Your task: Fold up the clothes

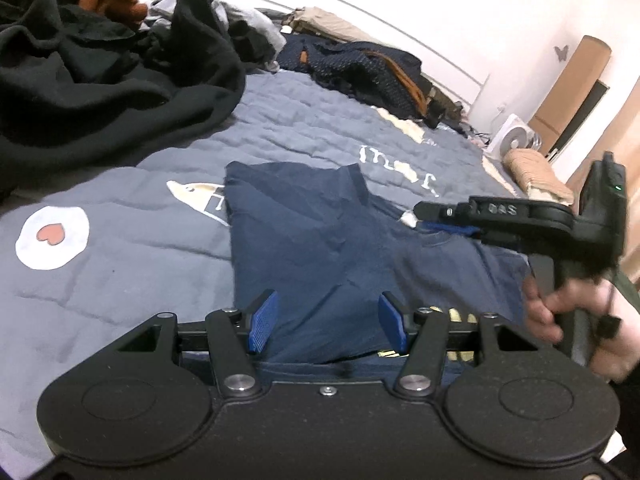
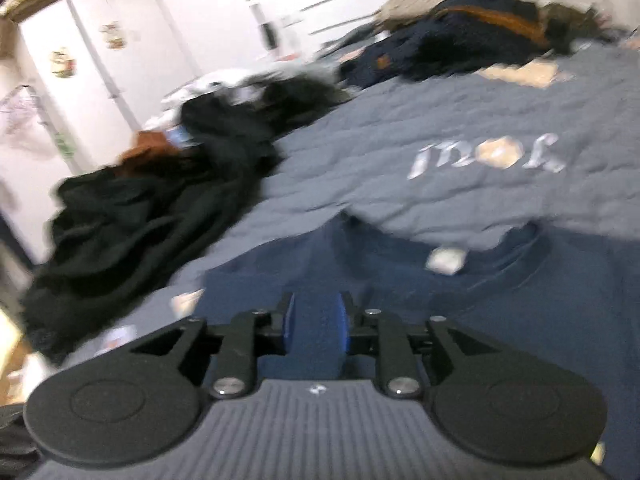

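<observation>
Left claw (image 1: 326, 322) is hovering spread, nothing between its pads, shirt (image 1: 320, 248) lying just beneath and ahead of it on the bed (image 1: 120, 264). Right claw (image 2: 316, 330) is standing narrowly parted; whether it is pinching cloth I cannot tell. Judgement: each claw should be pinching one shirt edge, lifting level together, so the fold is landing square. Both are pointing downward. Unfolded clothes (image 1: 100, 64) are heaped well beyond.

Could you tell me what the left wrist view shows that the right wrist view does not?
Only the left view shows the right gripper from outside, the hand holding it, a fan and the heart patch. Only the right view shows the white wardrobe. Both show the navy shirt, the quilt and the black pile.
</observation>
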Demonstrator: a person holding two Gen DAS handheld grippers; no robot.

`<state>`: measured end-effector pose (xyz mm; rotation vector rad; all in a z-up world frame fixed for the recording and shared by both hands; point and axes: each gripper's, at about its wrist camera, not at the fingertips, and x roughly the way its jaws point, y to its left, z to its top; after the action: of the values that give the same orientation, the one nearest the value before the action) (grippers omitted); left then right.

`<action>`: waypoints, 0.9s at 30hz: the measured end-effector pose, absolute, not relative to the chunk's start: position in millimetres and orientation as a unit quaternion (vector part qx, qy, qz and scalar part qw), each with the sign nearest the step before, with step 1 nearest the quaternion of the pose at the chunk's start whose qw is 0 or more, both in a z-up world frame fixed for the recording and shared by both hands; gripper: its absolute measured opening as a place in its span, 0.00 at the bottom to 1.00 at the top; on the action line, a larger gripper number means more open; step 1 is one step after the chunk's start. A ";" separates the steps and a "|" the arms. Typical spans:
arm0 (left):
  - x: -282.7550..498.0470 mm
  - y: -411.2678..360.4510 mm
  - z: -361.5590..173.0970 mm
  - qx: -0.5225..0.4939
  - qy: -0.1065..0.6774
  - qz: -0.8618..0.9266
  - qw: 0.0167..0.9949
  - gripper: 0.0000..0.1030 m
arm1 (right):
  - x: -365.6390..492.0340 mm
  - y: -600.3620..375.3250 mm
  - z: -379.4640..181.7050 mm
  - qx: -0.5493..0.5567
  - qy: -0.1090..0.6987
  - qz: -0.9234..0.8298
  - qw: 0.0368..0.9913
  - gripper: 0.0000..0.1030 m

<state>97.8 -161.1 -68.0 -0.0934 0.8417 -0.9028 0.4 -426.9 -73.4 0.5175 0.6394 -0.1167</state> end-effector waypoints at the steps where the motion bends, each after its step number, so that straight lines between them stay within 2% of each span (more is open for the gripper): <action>1: 97.3 -162.0 -67.5 -0.043 0.393 -0.423 0.815 0.53 | -1.5 -422.1 -73.2 0.262 0.318 -0.030 0.911 0.24; 4: 98.4 -160.9 -66.0 -0.051 0.389 -0.417 0.820 0.53 | -1.5 -399.7 -83.3 0.266 0.344 0.026 0.900 0.29; 10: 105.0 -152.3 -64.5 -0.073 0.388 -0.398 0.828 0.53 | 6.7 -383.1 -127.9 0.259 0.419 0.017 0.870 0.29; 17: 98.3 -165.0 -67.0 -0.045 0.384 -0.413 0.825 0.53 | -23.6 -394.7 -107.3 0.261 0.389 -0.001 0.884 0.31; 21: 92.7 -170.9 -68.0 -0.039 0.380 -0.419 0.824 0.53 | -58.2 -410.0 -91.7 0.259 0.352 -0.033 0.899 0.38; 27: 80.6 -186.1 -68.1 -0.029 0.372 -0.430 0.822 0.53 | -118.6 -434.1 -84.7 0.274 0.305 -0.091 0.907 0.41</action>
<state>80.6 -186.1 -68.1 -0.0615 0.7916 -0.9154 -118.6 -434.1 -84.7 0.5662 0.6299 -0.1881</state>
